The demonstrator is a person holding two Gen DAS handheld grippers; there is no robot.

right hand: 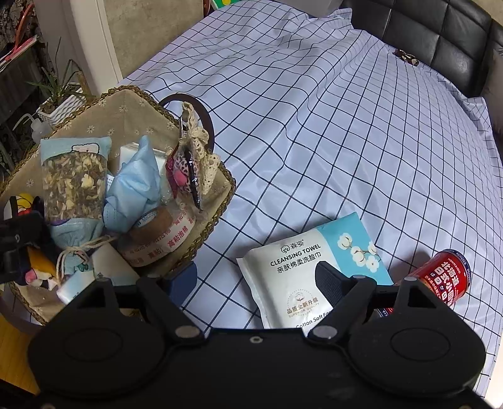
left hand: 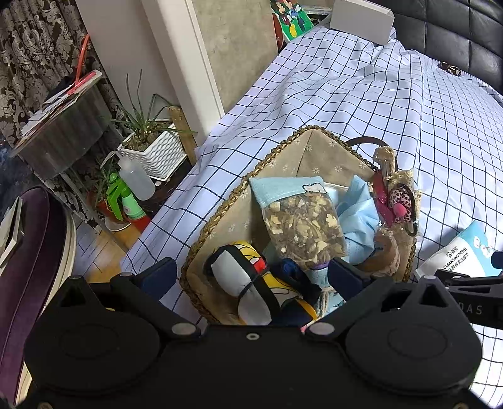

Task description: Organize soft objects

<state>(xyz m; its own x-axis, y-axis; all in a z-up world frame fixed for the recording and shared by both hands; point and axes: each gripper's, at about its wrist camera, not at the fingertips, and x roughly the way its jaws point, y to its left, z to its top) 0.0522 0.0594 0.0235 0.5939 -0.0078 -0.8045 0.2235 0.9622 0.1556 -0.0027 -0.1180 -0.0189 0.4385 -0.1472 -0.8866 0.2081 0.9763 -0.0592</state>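
Observation:
A woven basket (left hand: 226,201) (right hand: 224,185) with a beige liner sits on the checked bedsheet. It holds a sachet of dried flowers (left hand: 305,226) (right hand: 74,185), blue cloth (left hand: 358,214) (right hand: 135,185), a cartoon pouch (left hand: 251,283), tape rolls (right hand: 157,236) and a leopard hair tie (left hand: 400,204) (right hand: 185,166). My left gripper (left hand: 251,277) is open and empty over the basket's near end. A cleansing towel pack (right hand: 301,267) (left hand: 462,251) lies on the sheet right of the basket. My right gripper (right hand: 254,283) is open, hovering over the pack.
A red can (right hand: 443,277) lies right of the pack. A black padded headboard (right hand: 440,41) bounds the far side. Left of the bed are a white potted plant (left hand: 157,151), a squeeze bottle (left hand: 136,179) and a purple chair (left hand: 28,251). A white box (left hand: 361,19) sits at the bed's far end.

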